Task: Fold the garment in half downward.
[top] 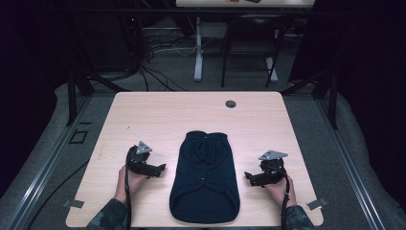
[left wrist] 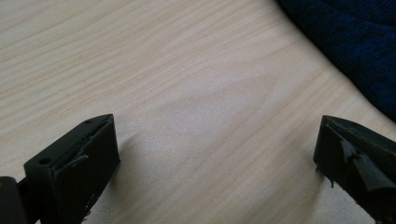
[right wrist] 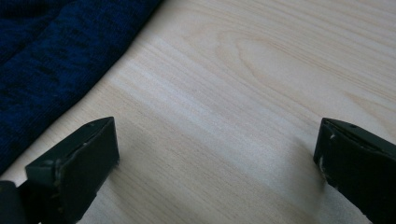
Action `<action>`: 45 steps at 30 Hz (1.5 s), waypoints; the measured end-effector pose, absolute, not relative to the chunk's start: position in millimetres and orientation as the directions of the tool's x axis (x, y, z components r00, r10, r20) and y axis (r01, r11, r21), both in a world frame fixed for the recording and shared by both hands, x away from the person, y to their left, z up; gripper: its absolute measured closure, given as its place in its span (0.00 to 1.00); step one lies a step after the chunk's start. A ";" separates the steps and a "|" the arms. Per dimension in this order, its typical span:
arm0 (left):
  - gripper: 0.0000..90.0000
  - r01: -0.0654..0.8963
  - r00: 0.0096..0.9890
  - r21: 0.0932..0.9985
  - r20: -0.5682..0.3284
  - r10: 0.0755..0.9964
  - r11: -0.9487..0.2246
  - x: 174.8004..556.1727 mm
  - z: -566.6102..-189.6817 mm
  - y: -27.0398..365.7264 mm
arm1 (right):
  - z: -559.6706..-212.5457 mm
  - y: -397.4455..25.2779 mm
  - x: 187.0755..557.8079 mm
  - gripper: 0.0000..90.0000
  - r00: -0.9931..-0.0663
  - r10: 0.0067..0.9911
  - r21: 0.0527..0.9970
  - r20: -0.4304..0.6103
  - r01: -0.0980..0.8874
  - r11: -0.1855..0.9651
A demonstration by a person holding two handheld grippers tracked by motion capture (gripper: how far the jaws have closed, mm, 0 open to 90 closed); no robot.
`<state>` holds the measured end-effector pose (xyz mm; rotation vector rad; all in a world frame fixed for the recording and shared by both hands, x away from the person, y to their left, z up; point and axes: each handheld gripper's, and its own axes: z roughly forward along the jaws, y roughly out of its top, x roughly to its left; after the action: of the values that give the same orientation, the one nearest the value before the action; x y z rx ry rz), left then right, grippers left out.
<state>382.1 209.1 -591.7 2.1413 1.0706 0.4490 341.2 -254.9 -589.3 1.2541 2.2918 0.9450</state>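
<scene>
Dark navy knit garment point(top: 205, 179), folded oblong, on pale woodgrain tabletop point(top: 153, 115); L gripper point(top: 160, 168) & R gripper point(top: 248, 176) fingers apart, holding nothing.

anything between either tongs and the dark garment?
Nothing visible. In the high view the left tongs and right tongs flank the garment with bare table between. Each gripper view shows open jaws over plain wood, with the garment's edge just beyond.
</scene>
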 end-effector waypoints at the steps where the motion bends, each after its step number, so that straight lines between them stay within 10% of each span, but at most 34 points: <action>1: 0.00 0.561 0.600 0.713 0.000 0.800 -0.421 382.1 -591.7 209.1 | -589.3 -254.9 341.2 0.00 -0.541 0.841 0.703 0.004 0.599 0.382; 27: 0.01 0.563 0.609 0.704 0.000 0.793 -0.432 383.9 -590.1 208.1 | -588.4 -252.5 343.6 0.00 -0.523 0.853 0.695 0.002 0.614 0.375; 45: 0.00 0.596 0.608 0.740 -0.163 0.777 -0.311 403.5 -572.1 195.9 | -556.9 -239.8 349.8 0.00 -0.577 0.806 0.693 0.134 0.636 0.340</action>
<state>403.5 195.9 -572.1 2.0267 1.0823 0.2844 349.8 -239.8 -556.9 1.3030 2.3717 1.0634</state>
